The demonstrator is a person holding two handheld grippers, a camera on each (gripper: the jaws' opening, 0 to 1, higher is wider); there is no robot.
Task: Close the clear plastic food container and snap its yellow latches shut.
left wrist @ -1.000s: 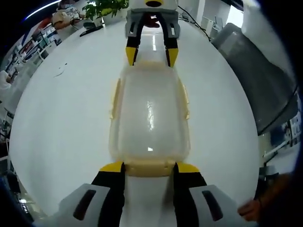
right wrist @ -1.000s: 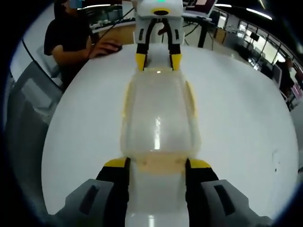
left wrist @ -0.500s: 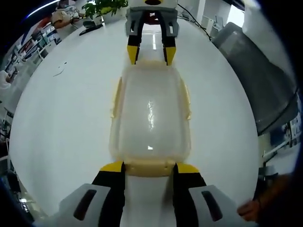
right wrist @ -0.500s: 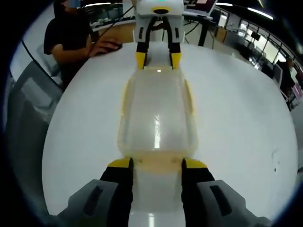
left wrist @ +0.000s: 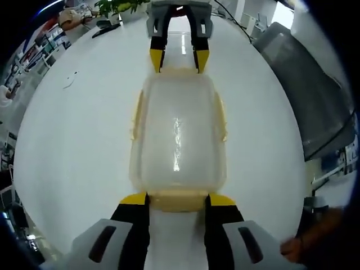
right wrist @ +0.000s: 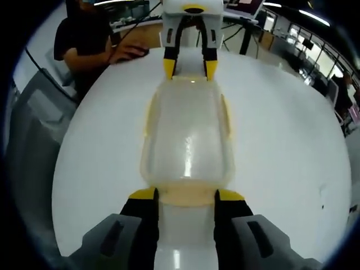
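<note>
**Container lid on, a gripper at each short end**

Clear plastic food container sits lid-on near the middle of the round white table, long axis running between the two grippers. Pale yellow latches lie along both long sides; can't tell whether they are snapped down.

Left gripper: jaws partly open, yellow tips straddling the yellow end latch at the near short end, just beside or touching it. Grip not confirmed.

Right gripper: same posture at the opposite end, jaws partly open, tips on either side of that end's latch. In the left gripper view it shows at the far end.

Around the table: grey chair, potted plant, seated person in a dark top, hand resting on the table edge.
</note>
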